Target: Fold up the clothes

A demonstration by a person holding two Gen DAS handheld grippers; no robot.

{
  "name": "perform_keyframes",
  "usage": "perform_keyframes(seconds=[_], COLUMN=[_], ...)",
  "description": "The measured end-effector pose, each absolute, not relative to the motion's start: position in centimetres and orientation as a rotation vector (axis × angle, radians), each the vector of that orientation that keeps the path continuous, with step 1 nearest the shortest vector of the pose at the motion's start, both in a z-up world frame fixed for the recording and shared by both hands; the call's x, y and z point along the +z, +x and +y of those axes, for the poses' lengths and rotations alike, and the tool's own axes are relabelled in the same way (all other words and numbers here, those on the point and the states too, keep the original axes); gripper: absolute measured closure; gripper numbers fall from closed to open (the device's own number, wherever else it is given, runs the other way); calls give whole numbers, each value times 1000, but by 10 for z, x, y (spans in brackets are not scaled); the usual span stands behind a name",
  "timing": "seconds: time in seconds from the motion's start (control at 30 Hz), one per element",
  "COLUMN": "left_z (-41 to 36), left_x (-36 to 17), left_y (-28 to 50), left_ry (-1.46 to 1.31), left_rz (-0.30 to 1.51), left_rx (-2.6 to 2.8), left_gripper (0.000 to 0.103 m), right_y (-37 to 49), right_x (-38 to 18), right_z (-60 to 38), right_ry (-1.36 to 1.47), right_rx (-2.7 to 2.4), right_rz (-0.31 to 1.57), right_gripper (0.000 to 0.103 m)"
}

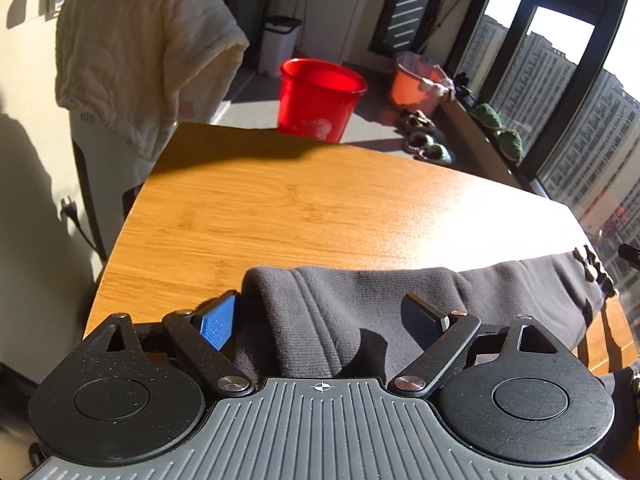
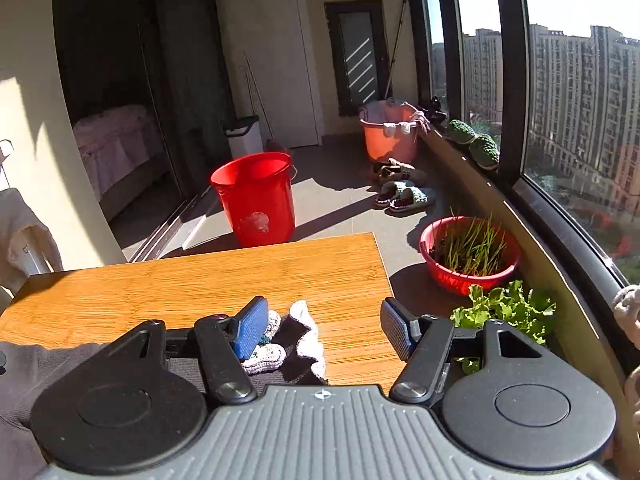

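Fingers of the left gripper [image 1: 324,316] stand wide apart, a rolled edge of the grey garment [image 1: 400,304] lying between them ungripped. The right gripper [image 2: 322,330] is equally spread over the garment's dark end with white crocheted trim [image 2: 306,322]. Both rest at the near edge of the wooden table [image 1: 304,208]. Beyond it stands a red bucket [image 1: 320,98].

My left wrist camera sits low over the orange wooden bench [image 1: 304,208], close, facing across it toward the round red plastic bucket [image 1: 320,100]. My right wrist camera looks the same way from farther right, sharing the bench [image 2: 200,280] and bucket [image 2: 256,200].
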State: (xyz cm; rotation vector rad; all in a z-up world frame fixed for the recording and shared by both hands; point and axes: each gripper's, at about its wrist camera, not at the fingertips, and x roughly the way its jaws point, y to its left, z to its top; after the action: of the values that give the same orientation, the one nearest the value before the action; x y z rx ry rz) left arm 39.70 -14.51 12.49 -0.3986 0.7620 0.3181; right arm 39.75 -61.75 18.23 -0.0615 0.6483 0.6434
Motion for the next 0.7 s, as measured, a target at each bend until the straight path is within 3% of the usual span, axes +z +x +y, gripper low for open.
perform_keyframes(seconds=[0.03, 0.23, 0.3, 0.33, 0.37, 0.43, 0.7], left_z=[-144, -144, -150, -153, -156, -154, -193], left_x=[125, 125, 124, 124, 124, 125, 200], left_y=[397, 402, 405, 406, 407, 408, 302], left_ry=[-396, -360, -308, -276, -251, -253, -255], left_rz=[761, 756, 755, 754, 750, 750, 488], left_rx=[318, 314, 320, 325, 324, 307, 248], left_gripper=[15, 18, 22, 35, 52, 58, 60], right_y=[406, 432, 428, 425, 423, 414, 336], right_x=[176, 148, 147, 147, 149, 158, 228], right_z=[-613, -588, -579, -573, -571, -574, -682], right_ry=[-58, -12, -47, -66, -62, -51, 62], right_rx=[637, 665, 693, 708, 715, 731, 797], right_rz=[677, 753, 736, 743, 752, 747, 543], right_gripper=[65, 64, 70, 86, 93, 96, 100])
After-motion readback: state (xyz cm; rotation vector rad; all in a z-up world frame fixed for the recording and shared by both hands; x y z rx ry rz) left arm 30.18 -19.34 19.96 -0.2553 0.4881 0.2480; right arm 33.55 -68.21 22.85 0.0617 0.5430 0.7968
